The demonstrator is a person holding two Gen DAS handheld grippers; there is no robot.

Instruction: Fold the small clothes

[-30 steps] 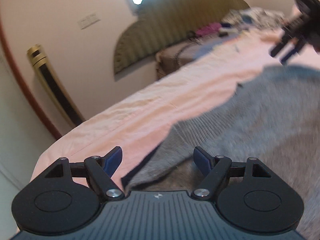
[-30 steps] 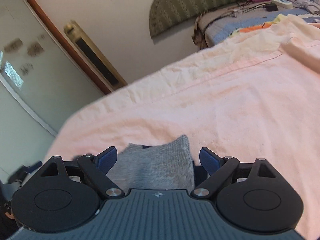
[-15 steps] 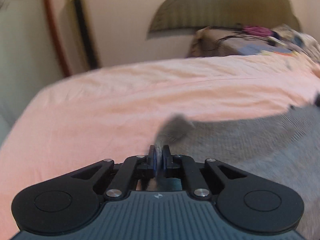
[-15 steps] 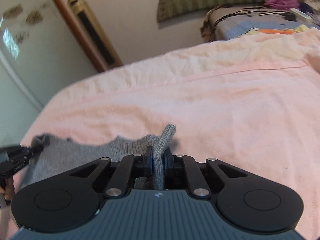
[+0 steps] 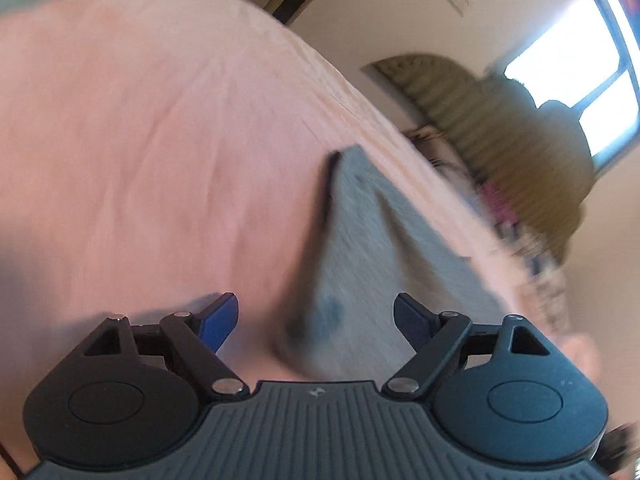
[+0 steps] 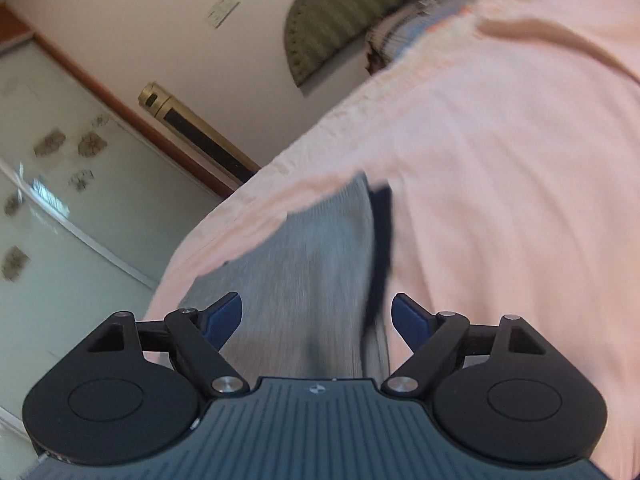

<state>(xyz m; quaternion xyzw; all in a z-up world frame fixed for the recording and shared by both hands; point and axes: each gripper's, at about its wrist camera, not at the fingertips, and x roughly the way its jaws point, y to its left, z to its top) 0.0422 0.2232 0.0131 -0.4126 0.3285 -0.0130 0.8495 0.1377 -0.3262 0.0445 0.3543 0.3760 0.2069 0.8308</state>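
A grey knitted garment [image 5: 360, 248] with a dark edge lies on the pink bedsheet [image 5: 140, 140]. In the left wrist view my left gripper [image 5: 316, 318] hangs just above its near end, jaws opening wide, the blue pads clear of the cloth. In the right wrist view the same grey garment [image 6: 304, 272], with a dark strip along its right side, stretches away from my right gripper [image 6: 318, 316]. Its jaws are opening too, the cloth lying between and below the pads untouched. Both views are tilted and blurred.
A padded olive headboard [image 6: 340, 4] and a cluttered surface with cables and bright clothes [image 5: 504, 208] stand past the pink bedsheet [image 6: 500, 160]. A gold-framed panel [image 6: 192, 132], a frosted glass door [image 6: 60, 208] and a bright window [image 5: 580, 72] line the walls.
Both grippers closed on the grey garment's edge half a second ago, carried it across the bed, and have since let go with jaws spread. The left gripper has rolled strongly.
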